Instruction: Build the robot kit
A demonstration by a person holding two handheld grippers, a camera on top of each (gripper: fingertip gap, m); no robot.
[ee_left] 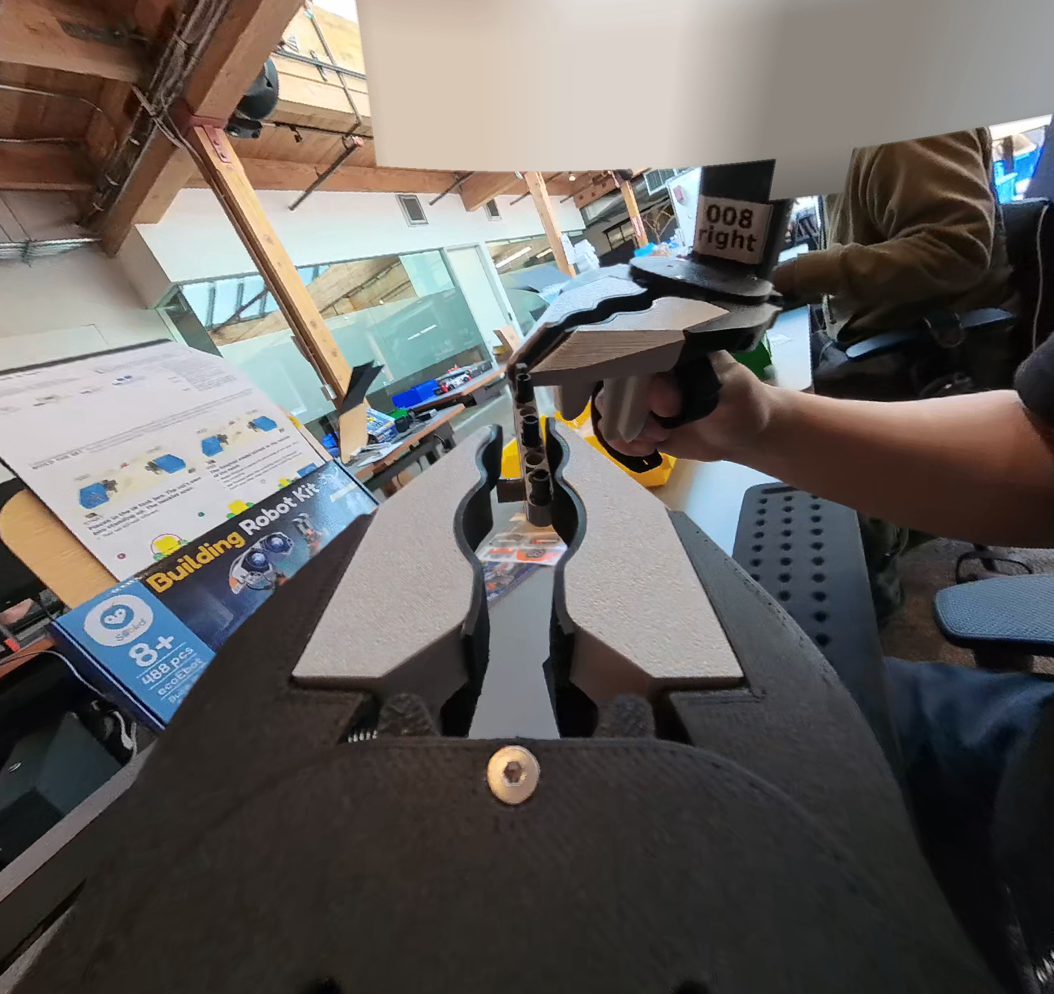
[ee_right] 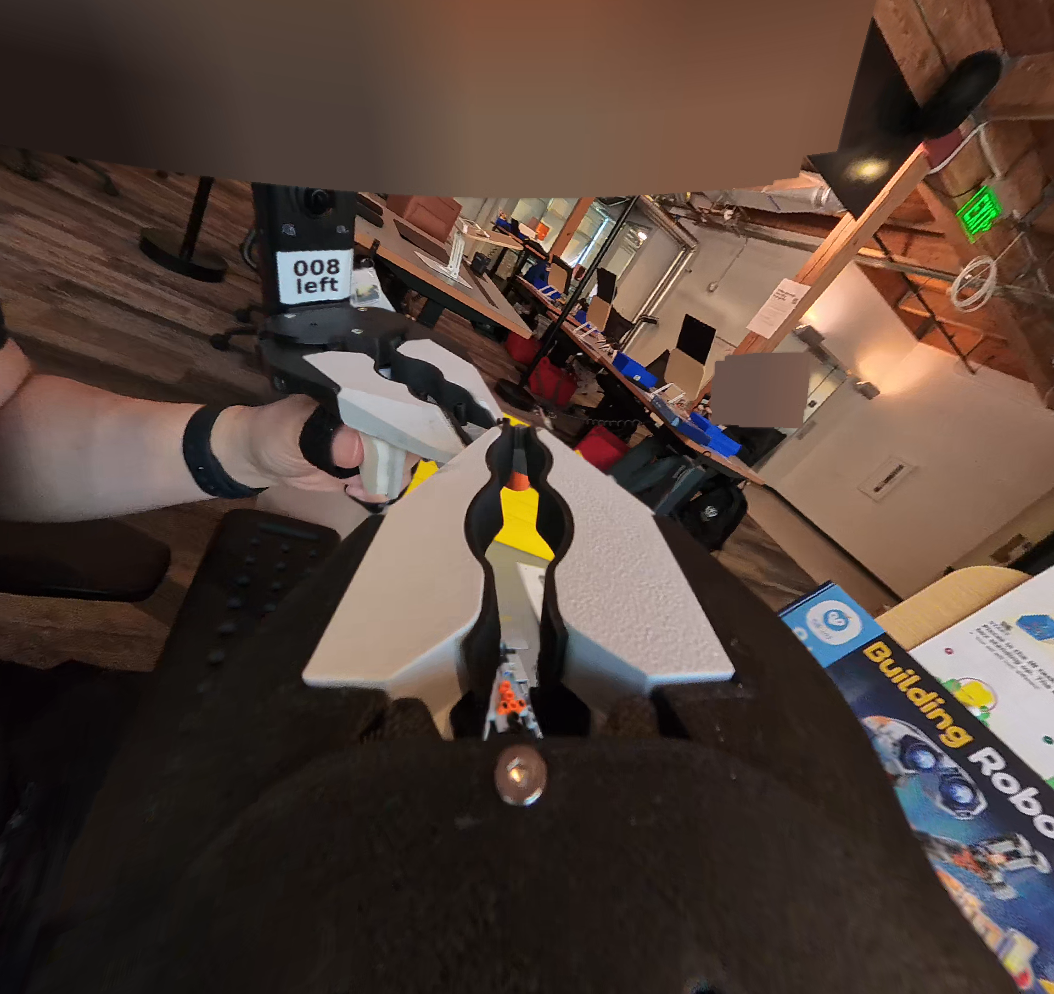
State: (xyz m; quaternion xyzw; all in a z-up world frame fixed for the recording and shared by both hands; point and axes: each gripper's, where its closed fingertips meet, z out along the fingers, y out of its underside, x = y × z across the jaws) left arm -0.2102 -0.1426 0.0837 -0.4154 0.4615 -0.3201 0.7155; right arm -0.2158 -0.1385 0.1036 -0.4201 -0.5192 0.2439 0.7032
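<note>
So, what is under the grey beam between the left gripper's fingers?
Under the grey beam lies a printed sheet with orange pictures on the grey table. The fingers of the left gripper cover its edges.

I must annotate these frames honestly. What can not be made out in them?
Left wrist view: how the right claw meets the top of the dark holed beam in the left claw; too small.
Right wrist view: what the orange-tipped piece between the fingers is; mostly hidden by them.
Both views: the upper part, under blur patches.
</note>
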